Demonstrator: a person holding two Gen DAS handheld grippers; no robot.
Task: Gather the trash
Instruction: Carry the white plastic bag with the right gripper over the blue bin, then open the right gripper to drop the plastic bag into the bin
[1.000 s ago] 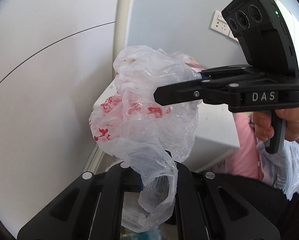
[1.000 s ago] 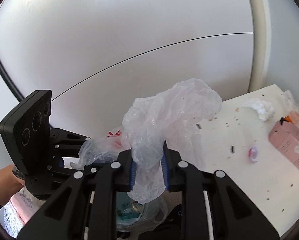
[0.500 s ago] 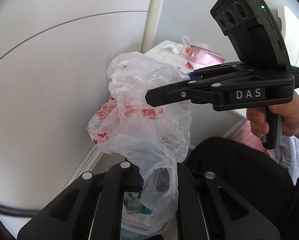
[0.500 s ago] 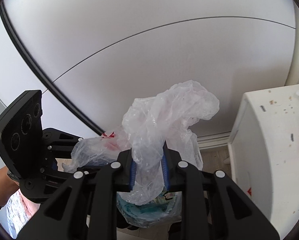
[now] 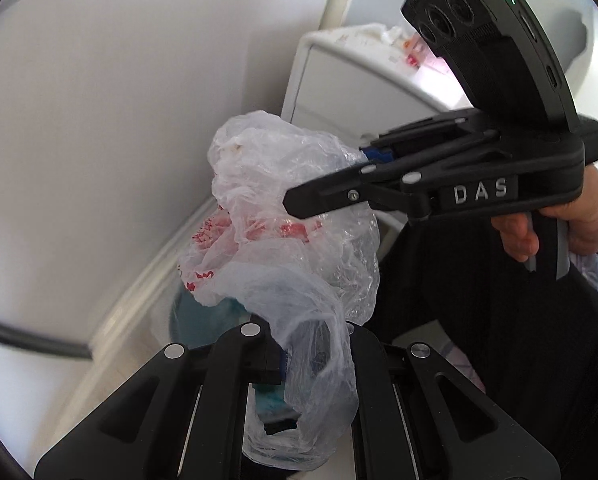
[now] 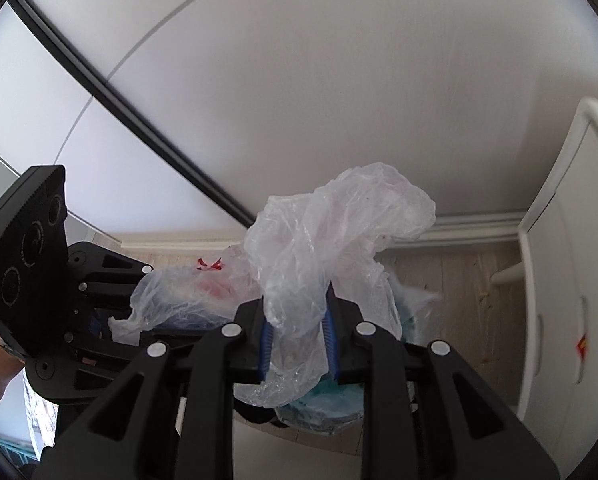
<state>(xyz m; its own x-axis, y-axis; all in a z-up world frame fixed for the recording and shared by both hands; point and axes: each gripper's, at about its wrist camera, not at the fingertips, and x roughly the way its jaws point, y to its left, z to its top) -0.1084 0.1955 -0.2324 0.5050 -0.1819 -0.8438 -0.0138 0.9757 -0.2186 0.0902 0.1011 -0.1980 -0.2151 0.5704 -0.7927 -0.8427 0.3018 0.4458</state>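
Backdrop: white wall (image 6: pixel 339 80) with a dark diagonal strip, pale baseboard, wood-look floor (image 6: pixel 459 280) below.
Cabinet: white cabinet (image 6: pixel 571 280) to the right of the right tool; litter on its top in the left wrist view, too blurred to name.
Plastic bag: crumpled clear plastic bag (image 5: pixel 283 216) with red print, slung between both tools, off the floor.
Left tool: left tool (image 5: pixel 317 360) clenched on a lower fold of the bag, pointing steeply down.
Right tool: right tool (image 6: pixel 297 340) grasping a bunched neck of the bag between blue pads (image 6: pixel 266 340); film billowing above the tips.
Hand: hand (image 5: pixel 559 224) wrapped round the right tool's grip.
Bin: teal-lined container (image 6: pixel 323 404) beneath the bag, mostly hidden.
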